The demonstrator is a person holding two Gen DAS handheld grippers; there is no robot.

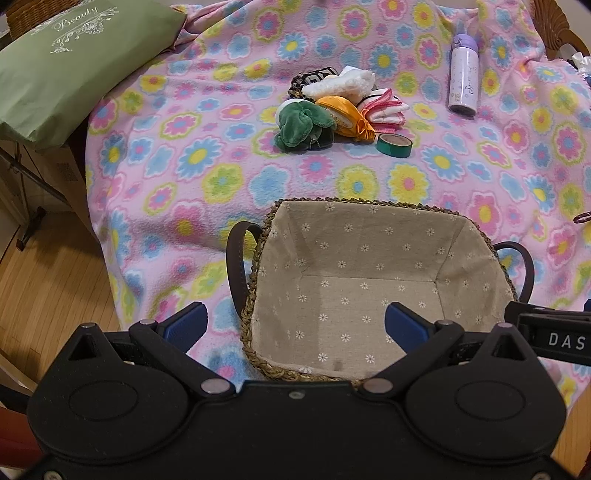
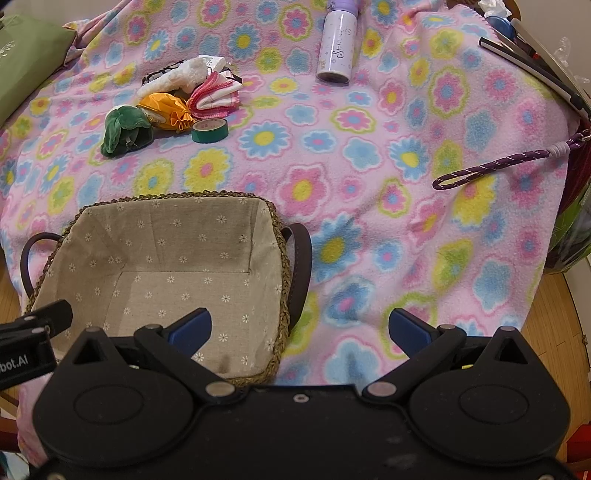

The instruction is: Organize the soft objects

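Nothing picked yet: my left gripper point(image 1: 293, 325) and right gripper point(image 2: 299, 328) both spread, empty, over basket point(image 1: 369, 205); next, reach ahead to green plush point(image 1: 303, 123).

a home: floral fleece blanket point(image 1: 207, 173), wicker chair point(image 1: 33, 11), wood floor point(image 1: 40, 291).

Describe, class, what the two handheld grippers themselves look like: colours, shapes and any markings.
The left gripper and right gripper match: matte black bodies with round housings, silver pivot pins and blue finger pads. Each shows in the other's view as a black bar with white lettering. No hands, sleeves or cables show.
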